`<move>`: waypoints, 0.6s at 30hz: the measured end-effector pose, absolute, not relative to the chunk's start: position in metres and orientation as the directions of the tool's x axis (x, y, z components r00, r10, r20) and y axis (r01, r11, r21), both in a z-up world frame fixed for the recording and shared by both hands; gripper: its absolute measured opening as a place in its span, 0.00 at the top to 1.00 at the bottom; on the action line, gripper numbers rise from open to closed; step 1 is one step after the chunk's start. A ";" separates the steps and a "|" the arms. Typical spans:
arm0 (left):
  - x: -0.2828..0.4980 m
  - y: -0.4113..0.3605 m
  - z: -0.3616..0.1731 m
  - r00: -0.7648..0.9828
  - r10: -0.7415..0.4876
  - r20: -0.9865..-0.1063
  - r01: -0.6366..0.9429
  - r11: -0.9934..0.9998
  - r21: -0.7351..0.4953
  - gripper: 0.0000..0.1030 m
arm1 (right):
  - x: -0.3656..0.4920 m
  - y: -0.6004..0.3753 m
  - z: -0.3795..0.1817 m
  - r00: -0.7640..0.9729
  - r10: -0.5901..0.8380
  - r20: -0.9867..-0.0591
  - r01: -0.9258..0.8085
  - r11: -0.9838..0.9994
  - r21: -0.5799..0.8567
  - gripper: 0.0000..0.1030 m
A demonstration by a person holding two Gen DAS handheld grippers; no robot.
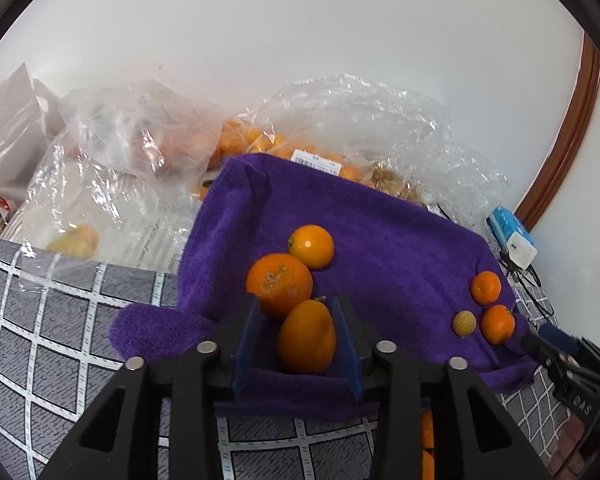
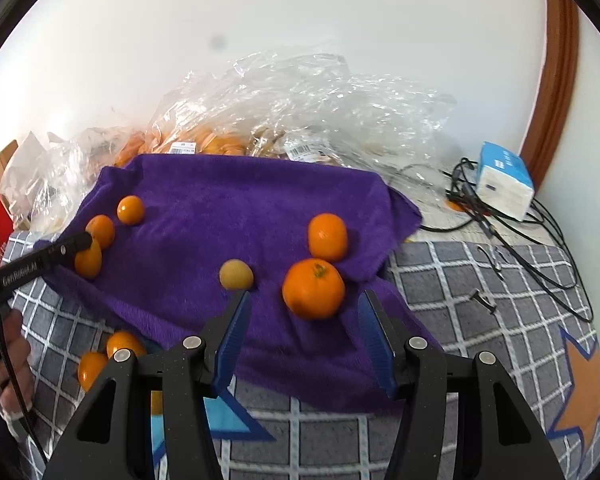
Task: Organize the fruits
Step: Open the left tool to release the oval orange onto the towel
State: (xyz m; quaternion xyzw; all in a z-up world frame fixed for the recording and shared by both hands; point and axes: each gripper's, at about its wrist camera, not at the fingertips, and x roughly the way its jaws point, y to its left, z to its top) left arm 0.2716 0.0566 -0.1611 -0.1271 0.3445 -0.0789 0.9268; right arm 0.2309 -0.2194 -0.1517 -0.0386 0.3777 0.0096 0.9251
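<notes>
A purple towel [image 1: 400, 236] [image 2: 220, 200] carries two groups of fruit. In the left wrist view an oval orange fruit [image 1: 307, 336] lies on the towel between the blue pads [image 1: 248, 336] of my left gripper [image 1: 297, 301]. The jaws are open, with a gap showing beside the left pad. A round orange [image 1: 279, 284] and a smaller one [image 1: 311, 246] sit just ahead. My right gripper [image 2: 305, 298] stands open with nothing between its fingers, and a tangerine [image 2: 313, 288] lies just past its tips. An orange [image 2: 327, 237] and a pale yellowish fruit [image 2: 236, 275] sit near it.
Clear plastic bags [image 2: 300, 100] holding more fruit are heaped behind the towel against the white wall. A blue and white tissue pack [image 2: 504, 186] and black cables [image 2: 540, 240] lie at the right. Two oranges [image 2: 100, 360] lie off the towel on the chequered cloth [image 1: 60, 320].
</notes>
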 end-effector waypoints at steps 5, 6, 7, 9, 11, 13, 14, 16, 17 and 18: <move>0.265 0.062 -0.153 0.774 -0.241 -0.585 0.061 0.949 -0.310 0.58 | 0.211 -0.221 -0.150 0.715 -0.028 -0.698 -0.035 0.997 -0.076 0.46; 0.264 0.064 -0.151 0.782 -0.237 -0.577 0.060 0.950 -0.307 0.58 | 0.205 -0.221 -0.148 0.717 -0.029 -0.697 -0.030 0.997 -0.073 0.46; 0.262 0.064 -0.150 0.788 -0.232 -0.571 0.060 0.951 -0.303 0.57 | 0.202 -0.221 -0.148 0.718 -0.027 -0.696 -0.030 0.997 -0.070 0.46; 0.259 0.066 -0.147 0.801 -0.218 -0.558 0.055 0.954 -0.293 0.57 | 0.192 -0.220 -0.146 0.726 -0.023 -0.687 -0.029 0.998 -0.064 0.46; 0.255 0.067 -0.143 0.812 -0.191 -0.552 0.048 0.964 -0.263 0.57 | 0.183 -0.218 -0.146 0.733 -0.034 -0.680 -0.018 0.998 -0.068 0.46; 0.251 0.069 -0.136 0.827 -0.178 -0.533 0.048 0.967 -0.249 0.57 | 0.176 -0.216 -0.148 0.733 -0.026 -0.680 -0.022 0.998 -0.062 0.47; 0.249 0.070 -0.132 0.833 -0.175 -0.524 0.049 0.968 -0.246 0.57 | 0.174 -0.215 -0.149 0.730 -0.014 -0.684 -0.028 0.998 -0.050 0.47; 0.243 0.072 -0.123 0.840 -0.165 -0.517 0.044 0.970 -0.238 0.57 | 0.169 -0.209 -0.153 0.716 0.011 -0.698 -0.044 0.999 -0.029 0.55; 0.240 0.074 -0.119 0.836 -0.169 -0.522 0.044 0.969 -0.242 0.57 | 0.167 -0.206 -0.155 0.712 0.019 -0.702 -0.051 0.998 -0.025 0.56; 0.237 0.076 -0.118 0.829 -0.178 -0.530 0.046 0.967 -0.252 0.57 | 0.164 -0.202 -0.157 0.709 0.030 -0.704 -0.065 0.998 -0.023 0.57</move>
